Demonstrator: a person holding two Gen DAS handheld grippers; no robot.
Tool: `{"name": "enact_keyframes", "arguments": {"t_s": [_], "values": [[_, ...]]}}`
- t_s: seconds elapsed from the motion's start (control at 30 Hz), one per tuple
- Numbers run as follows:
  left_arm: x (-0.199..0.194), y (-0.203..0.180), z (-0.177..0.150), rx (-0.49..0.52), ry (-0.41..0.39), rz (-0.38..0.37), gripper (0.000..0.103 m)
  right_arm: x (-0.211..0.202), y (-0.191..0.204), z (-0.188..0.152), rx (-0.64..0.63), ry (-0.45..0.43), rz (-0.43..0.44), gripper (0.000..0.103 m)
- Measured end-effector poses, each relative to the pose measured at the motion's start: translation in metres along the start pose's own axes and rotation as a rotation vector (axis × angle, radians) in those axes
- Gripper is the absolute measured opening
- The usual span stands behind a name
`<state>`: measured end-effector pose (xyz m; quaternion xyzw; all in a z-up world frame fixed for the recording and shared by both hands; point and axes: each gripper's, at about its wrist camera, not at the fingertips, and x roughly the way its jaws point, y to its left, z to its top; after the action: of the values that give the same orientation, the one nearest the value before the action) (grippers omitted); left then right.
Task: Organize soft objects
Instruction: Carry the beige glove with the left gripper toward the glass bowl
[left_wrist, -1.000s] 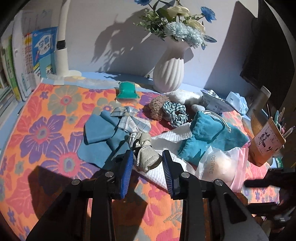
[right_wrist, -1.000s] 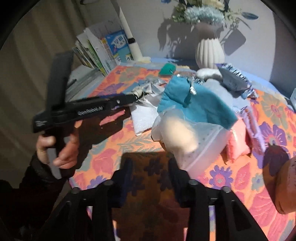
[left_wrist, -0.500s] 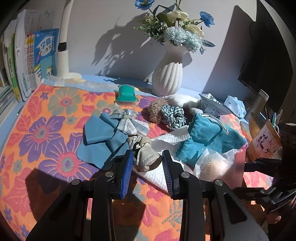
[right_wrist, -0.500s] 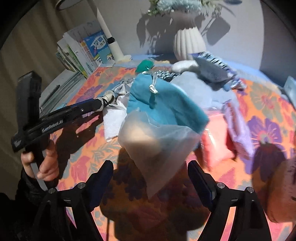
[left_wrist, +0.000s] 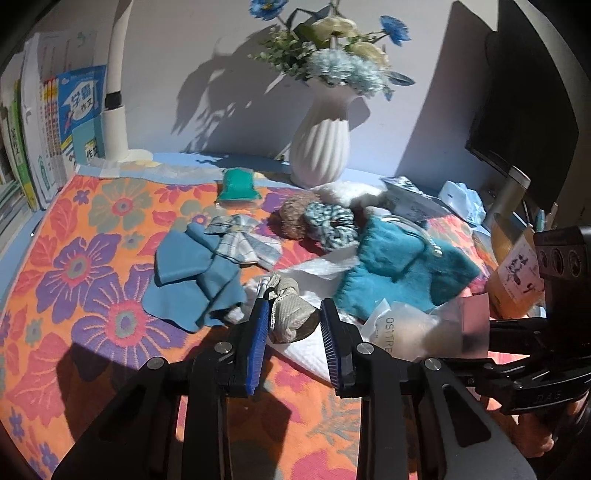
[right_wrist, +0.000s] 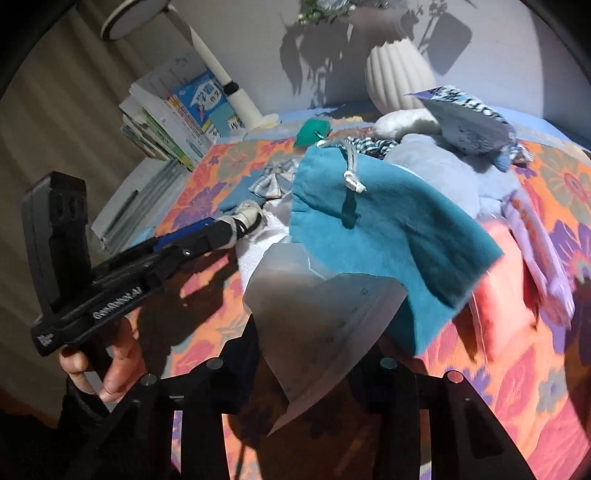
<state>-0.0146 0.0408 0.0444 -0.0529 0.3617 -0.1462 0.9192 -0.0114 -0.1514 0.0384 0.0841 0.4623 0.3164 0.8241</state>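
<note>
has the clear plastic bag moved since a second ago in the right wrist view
Yes. The clear plastic bag has come toward the camera, away from the white vase, and now sits between the closing right tongs, covering more of the teal pouch.

Both grippers' fingers (left_wrist: 258, 332) closing, angled downward.

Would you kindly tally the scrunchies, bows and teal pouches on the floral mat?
Scrunchies: 2, a brown scrunchie and a checked scrunchie (white fluffy item behind: kind unclear)
Bows: 1, the plaid bow
Teal pouches: 1, the teal pouch
Total: 4
</note>
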Motion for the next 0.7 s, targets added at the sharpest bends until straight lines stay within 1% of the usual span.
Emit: {"name": "enact_keyframes", "arguments": {"t_s": [0.17, 0.3, 0.37, 0.47, 0.53, 0.6, 0.7], "values": [[-0.018, -0.022, -0.003, 0.024, -0.032, -0.021, 0.023, -0.026, 0.004, -0.008, 0.012, -0.048, -0.028, 0.039], [-0.034, -0.042, -0.004, 0.048, -0.06, -0.039, 0.023, -0.058, 0.005, -0.015, 0.029, -0.105, -0.053, 0.039], [-0.042, -0.055, -0.005, 0.063, -0.076, -0.056, 0.023, -0.073, 0.004, -0.02, 0.036, -0.113, -0.077, 0.039], [-0.054, -0.08, -0.009, 0.094, -0.096, -0.092, 0.023, -0.094, 0.0, -0.03, 0.046, -0.112, -0.128, 0.039], [-0.059, -0.101, -0.015, 0.114, -0.099, -0.137, 0.023, -0.109, -0.006, -0.04, 0.059, -0.096, -0.19, 0.039], [-0.063, -0.125, -0.023, 0.148, -0.101, -0.178, 0.023, -0.129, -0.017, -0.058, 0.095, -0.096, -0.239, 0.039], [-0.069, -0.162, -0.032, 0.195, -0.099, -0.254, 0.023, -0.166, -0.041, -0.085, 0.16, -0.124, -0.276, 0.039]]}}
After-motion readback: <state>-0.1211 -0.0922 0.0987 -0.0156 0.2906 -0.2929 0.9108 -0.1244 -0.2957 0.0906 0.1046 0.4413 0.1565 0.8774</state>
